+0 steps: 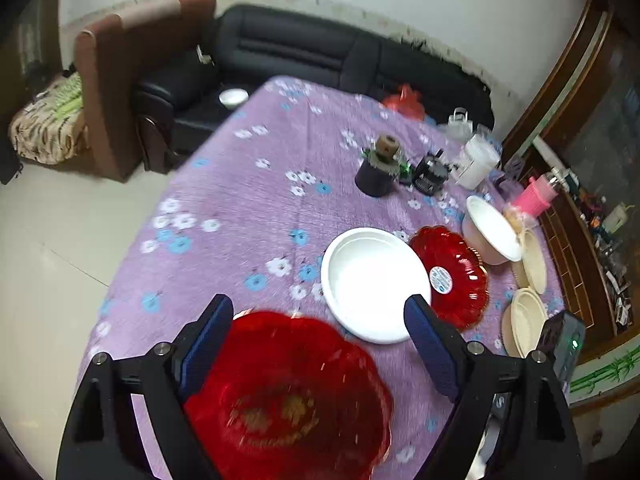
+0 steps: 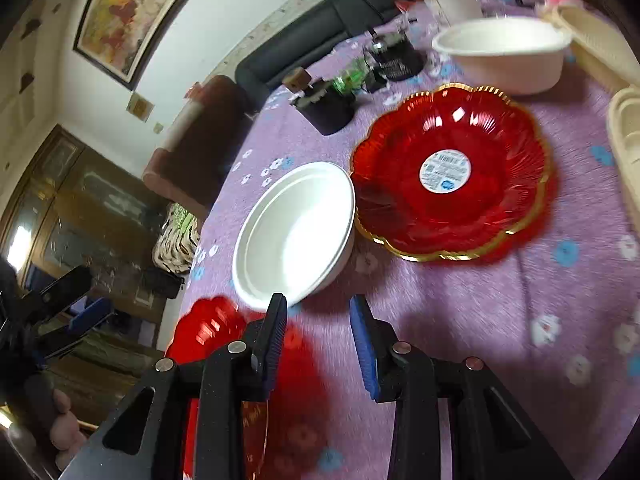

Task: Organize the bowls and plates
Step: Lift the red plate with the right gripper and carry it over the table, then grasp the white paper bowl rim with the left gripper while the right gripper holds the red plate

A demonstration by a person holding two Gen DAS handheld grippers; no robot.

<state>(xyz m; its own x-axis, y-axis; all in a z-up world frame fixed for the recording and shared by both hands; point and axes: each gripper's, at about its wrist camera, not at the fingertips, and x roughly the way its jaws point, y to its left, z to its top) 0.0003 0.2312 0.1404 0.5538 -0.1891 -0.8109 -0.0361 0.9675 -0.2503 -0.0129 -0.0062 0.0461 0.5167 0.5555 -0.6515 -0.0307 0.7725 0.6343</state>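
A red flower-shaped plate (image 1: 288,392) lies on the purple tablecloth just below my open left gripper (image 1: 320,316), between its fingers, blurred. Beyond it sit a white plate (image 1: 372,280), a second red plate with a round sticker (image 1: 452,276) and a white bowl (image 1: 492,232). In the right wrist view my right gripper (image 2: 318,304) is open and empty, just in front of the white plate (image 2: 296,232). The sticker plate (image 2: 452,172) and white bowl (image 2: 504,52) lie beyond. The near red plate (image 2: 208,328) shows at lower left, partly hidden by a finger.
Cream containers (image 1: 528,316) lie at the table's right edge. A dark cup with clutter (image 1: 380,168), a black jar (image 1: 430,174), a white tub (image 1: 476,160) and a pink jug (image 1: 536,196) stand at the back. A black sofa (image 1: 300,52) is behind the table.
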